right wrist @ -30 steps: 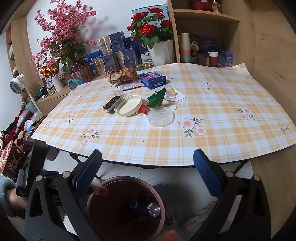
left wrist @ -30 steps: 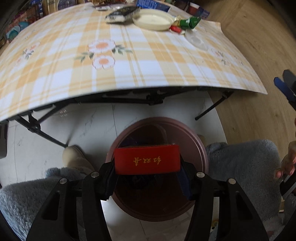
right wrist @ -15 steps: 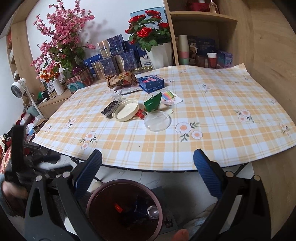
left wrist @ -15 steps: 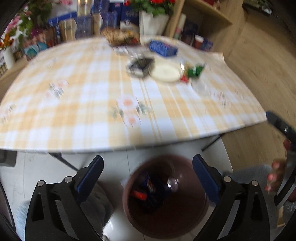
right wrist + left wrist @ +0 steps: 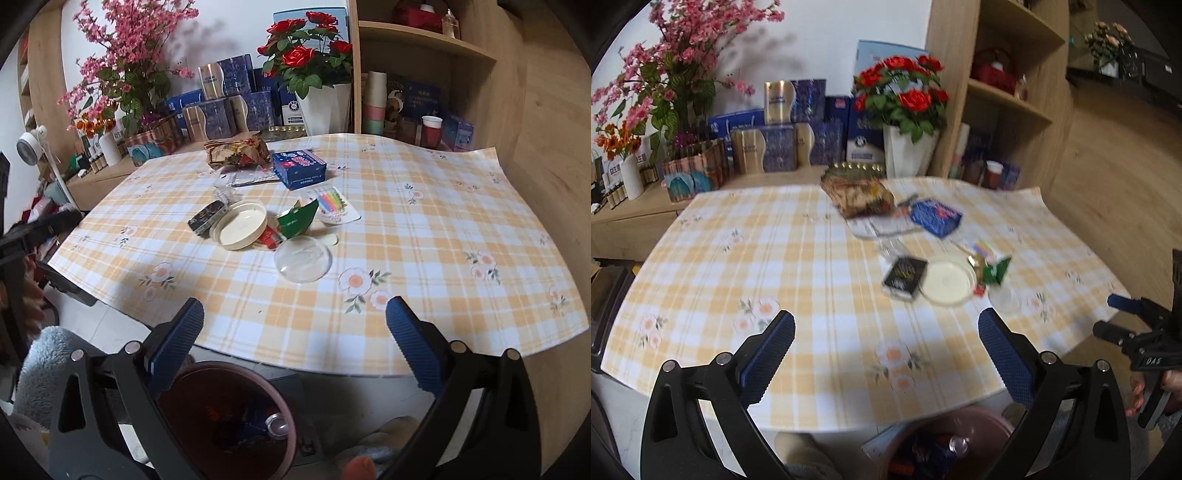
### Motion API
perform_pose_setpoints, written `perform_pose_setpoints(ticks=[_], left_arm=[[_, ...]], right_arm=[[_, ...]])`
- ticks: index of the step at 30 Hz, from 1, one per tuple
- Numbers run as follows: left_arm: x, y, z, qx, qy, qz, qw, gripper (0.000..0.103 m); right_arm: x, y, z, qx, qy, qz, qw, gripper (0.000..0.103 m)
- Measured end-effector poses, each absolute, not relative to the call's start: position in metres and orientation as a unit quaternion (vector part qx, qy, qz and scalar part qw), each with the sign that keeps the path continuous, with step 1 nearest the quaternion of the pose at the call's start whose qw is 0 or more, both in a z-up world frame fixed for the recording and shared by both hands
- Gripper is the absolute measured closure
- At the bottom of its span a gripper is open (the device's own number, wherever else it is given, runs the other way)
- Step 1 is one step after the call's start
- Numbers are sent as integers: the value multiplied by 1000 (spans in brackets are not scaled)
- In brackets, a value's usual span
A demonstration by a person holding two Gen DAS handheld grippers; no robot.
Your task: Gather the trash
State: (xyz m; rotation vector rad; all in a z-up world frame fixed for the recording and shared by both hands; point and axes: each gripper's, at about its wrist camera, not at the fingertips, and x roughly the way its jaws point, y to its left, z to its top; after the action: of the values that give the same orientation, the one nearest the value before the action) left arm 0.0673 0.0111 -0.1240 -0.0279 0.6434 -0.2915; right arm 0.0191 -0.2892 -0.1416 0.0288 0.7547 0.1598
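Observation:
My left gripper (image 5: 886,332) hangs open and empty above the near edge of the checked table (image 5: 775,258). Over the same edge further right, my right gripper (image 5: 295,321) is also open and empty. Below both stands a dark red bin (image 5: 221,366) with trash in it, also seen in the left wrist view (image 5: 979,419). On the table lie a black packet (image 5: 207,218), a cream lid (image 5: 240,229), a green wrapper (image 5: 299,221), a clear plastic lid (image 5: 303,258), a candle pack (image 5: 332,203), a blue box (image 5: 299,168) and a crumpled brown bag (image 5: 238,151).
Flower vases (image 5: 325,107) and blue gift boxes (image 5: 225,110) line a sideboard behind the table. A wooden shelf (image 5: 424,55) with cups stands at the back right. A person's grey fleece sleeve (image 5: 48,362) shows at lower left. Wooden floor lies to the right.
The left gripper let go of the red box over the bin and opened wide. It then rose and tipped up, so it now faces the table. The right gripper shifted slightly.

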Motion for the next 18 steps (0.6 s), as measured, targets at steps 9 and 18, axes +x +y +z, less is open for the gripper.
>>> perform_pose_setpoints(ticks=[9,18], left_arm=[[110,35,-109,-25,294,-101,950,6],[159,43,-113,3,301,-78,950,6]], right_arm=[[72,-304,-129,-21,372,57,926,6],[159,-309,-130,-39,393,72,916,6]])
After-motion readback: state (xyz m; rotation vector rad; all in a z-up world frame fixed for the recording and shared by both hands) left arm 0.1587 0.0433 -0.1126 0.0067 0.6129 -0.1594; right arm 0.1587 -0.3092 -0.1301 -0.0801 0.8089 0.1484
